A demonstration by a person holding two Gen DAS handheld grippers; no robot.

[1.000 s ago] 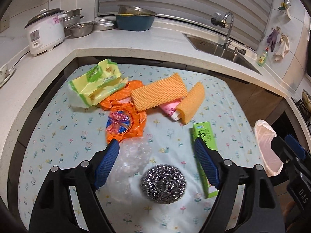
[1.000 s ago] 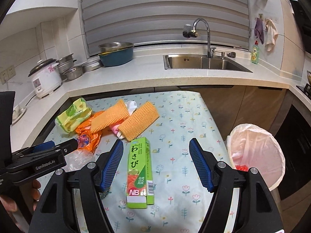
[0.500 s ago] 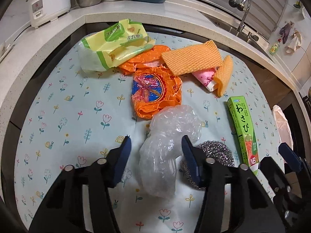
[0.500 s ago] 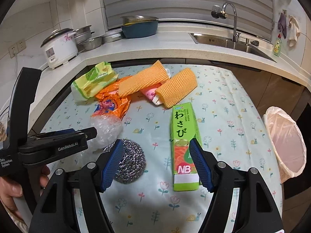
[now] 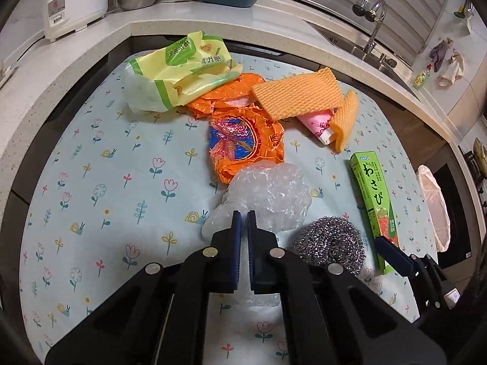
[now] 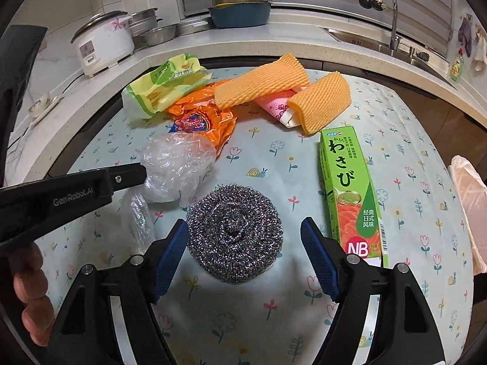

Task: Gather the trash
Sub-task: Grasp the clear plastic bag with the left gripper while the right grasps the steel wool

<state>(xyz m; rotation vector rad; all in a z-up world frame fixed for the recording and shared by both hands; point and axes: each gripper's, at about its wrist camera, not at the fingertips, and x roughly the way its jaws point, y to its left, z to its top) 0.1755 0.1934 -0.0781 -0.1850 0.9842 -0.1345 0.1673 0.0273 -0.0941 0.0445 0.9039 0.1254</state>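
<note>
My left gripper (image 5: 244,216) is shut on the near end of a crumpled clear plastic bag (image 5: 268,194), which lies on the flowered tablecloth (image 5: 91,182). In the right wrist view the bag (image 6: 176,164) sits left of centre with the left gripper (image 6: 143,174) pinching it. My right gripper (image 6: 243,234) is open, its fingers either side of a steel wool scourer (image 6: 234,231), not touching it. The scourer also shows in the left wrist view (image 5: 330,243). A green wasabi box (image 6: 350,191) lies to the right of it.
Further back lie an orange wrapper (image 5: 243,143), a yellow-green bag (image 5: 179,70), two orange foam sleeves (image 6: 261,85) and a pink tube (image 6: 274,106). A bin with a pink liner (image 5: 433,206) stands off the table's right edge. Counter, rice cooker (image 6: 103,42) and sink lie behind.
My left gripper closed from open onto the clear plastic bag. My right gripper moved left from over the wasabi box until it straddled the steel wool scourer.
</note>
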